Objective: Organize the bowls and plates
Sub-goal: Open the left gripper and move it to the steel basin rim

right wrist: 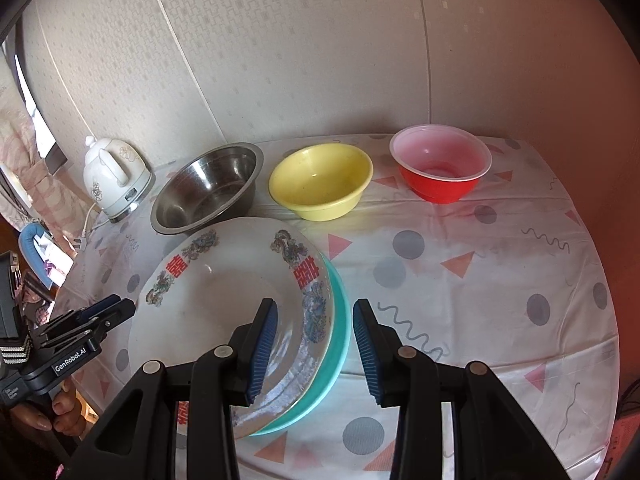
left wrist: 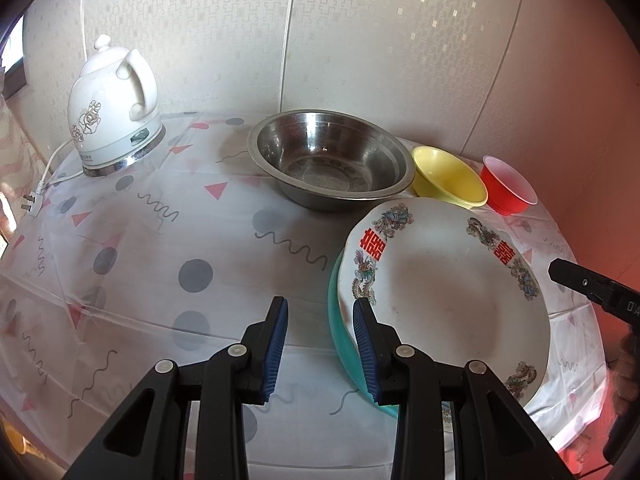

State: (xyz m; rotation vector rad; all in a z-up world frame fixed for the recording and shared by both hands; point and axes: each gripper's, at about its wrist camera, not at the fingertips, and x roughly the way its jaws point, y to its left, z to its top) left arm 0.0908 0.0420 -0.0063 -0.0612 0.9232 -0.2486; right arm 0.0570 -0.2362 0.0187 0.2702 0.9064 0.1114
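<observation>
Here we count three bowls (right wrist: 320, 182), two stacked plates (right wrist: 224, 292), one kettle (left wrist: 114, 108); the left hand-held gripper (left wrist: 320, 344) and the right hand-held gripper (right wrist: 314, 346) are spread, empty.

A home dining corner: a table (left wrist: 168, 240) under a plastic cloth printed with dots, triangles and squiggles stands against patterned wallpaper. A white floral electric kettle (left wrist: 114, 104), unplugged, sits at the table's far left edge; a pink checked curtain (right wrist: 24, 152) hangs beyond the table's left side.

Left hand-held gripper (left wrist: 320, 312) angled downward, jaws apart, right hand-held gripper (right wrist: 314, 314) likewise
</observation>
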